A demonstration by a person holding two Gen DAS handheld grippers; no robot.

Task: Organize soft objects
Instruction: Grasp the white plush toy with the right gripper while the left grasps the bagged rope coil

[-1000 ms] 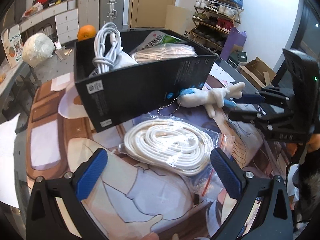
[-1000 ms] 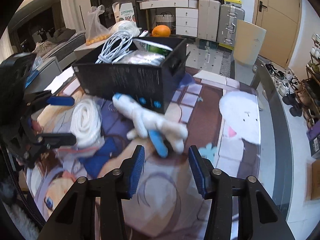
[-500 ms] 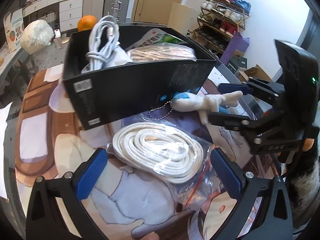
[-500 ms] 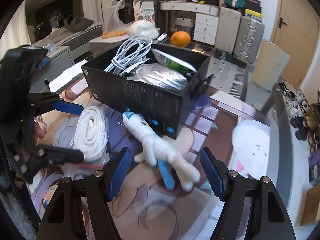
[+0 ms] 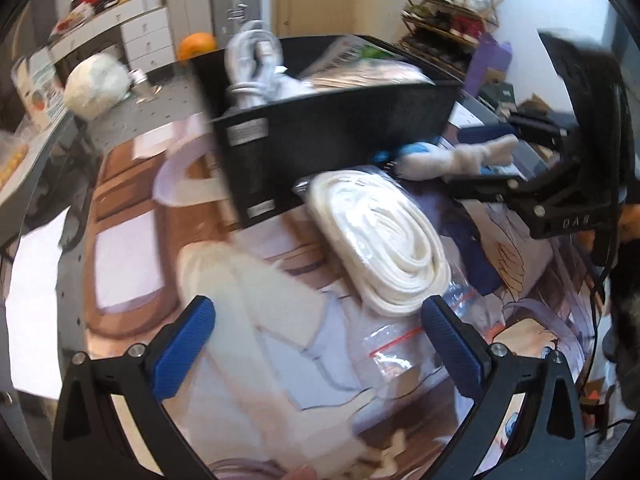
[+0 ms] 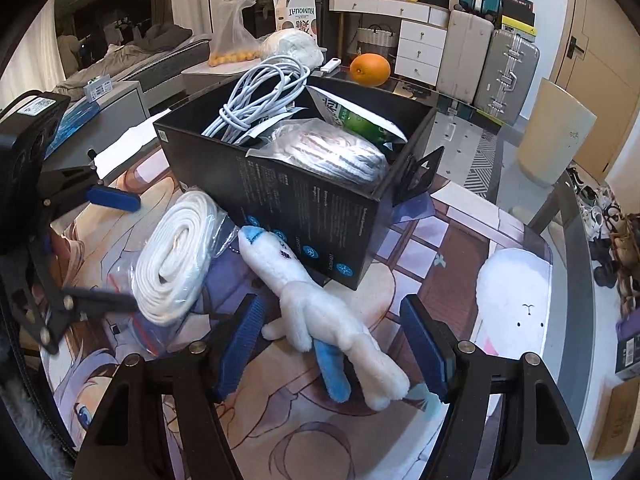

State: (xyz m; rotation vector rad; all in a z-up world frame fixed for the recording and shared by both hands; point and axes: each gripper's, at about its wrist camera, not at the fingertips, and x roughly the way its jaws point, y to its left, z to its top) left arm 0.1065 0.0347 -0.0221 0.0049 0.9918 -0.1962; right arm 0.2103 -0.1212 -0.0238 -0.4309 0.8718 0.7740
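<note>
We hold our right gripper (image 6: 334, 344) with its jaws apart, just widened, around the white plush toy with blue head and blue limb (image 6: 320, 304); the blue pads (image 6: 240, 340) stand clear of the fur on both sides, so nothing is gripped. The toy lies on the counter's illustrated mat (image 6: 420, 240), its head at 11 o'clock touching the black cardboard box (image 6: 304, 216). That box holds a bundle of white cables (image 6: 260, 100), a bagged coil of striped rope (image 6: 332, 152) and a green-and-white packet (image 6: 360, 124). Just beside the toy, at its 9 o'clock, lies a coiled white rope in a clear zip bag (image 6: 176, 264), resting against the box.

Our left gripper (image 5: 316, 340) is wide, with nothing between its jaws; the bagged rope (image 5: 384, 240) lies at its 1 o'clock. That view is blurred. An orange fruit (image 6: 370, 70) sits beyond the box at 12 o'clock.
</note>
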